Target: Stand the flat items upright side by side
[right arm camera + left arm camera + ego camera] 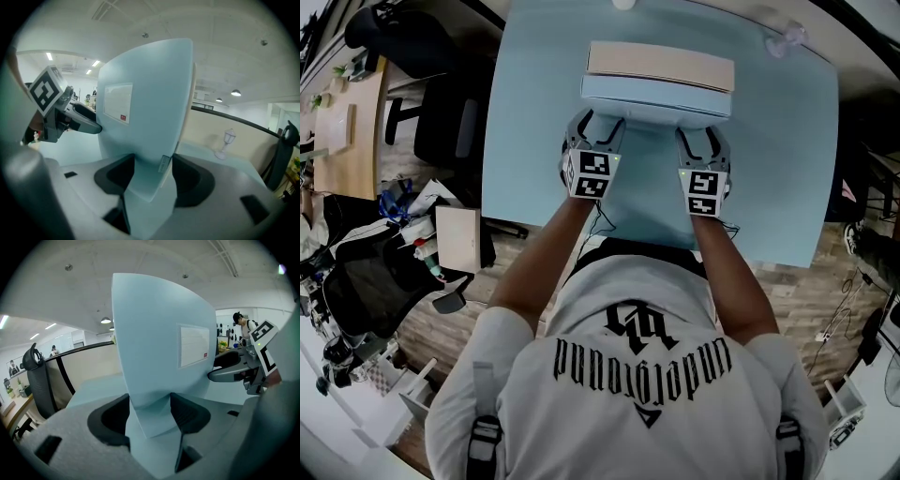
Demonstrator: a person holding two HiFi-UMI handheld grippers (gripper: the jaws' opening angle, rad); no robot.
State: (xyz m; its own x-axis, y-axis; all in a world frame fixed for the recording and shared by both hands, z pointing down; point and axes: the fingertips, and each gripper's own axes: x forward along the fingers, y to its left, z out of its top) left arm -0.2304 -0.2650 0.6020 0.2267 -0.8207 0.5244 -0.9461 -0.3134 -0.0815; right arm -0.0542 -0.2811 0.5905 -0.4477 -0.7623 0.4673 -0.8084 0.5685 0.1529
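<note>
The blue box (656, 97) is stood on its long edge on the worktop (534, 141), pressed flat against the near face of the beige box (661, 64), which is likewise set on edge; the pair is thus seen side by side. The blue box is clenched by the left claw (598, 127) at the end to the left of the beige box and by the right claw (701, 141) at the opposite end; in both gripper views the pads are laid against its two broad faces, low down near its bottom edge. The two-ended grip is judged to be there so that the tall, narrow box is steadied and squared to the beige box before it is let go. A white label (193, 345) is shown on the face turned away from the beige box. A little lamp (785, 39) is left well to the right of the beige box, clear of the work.
</note>
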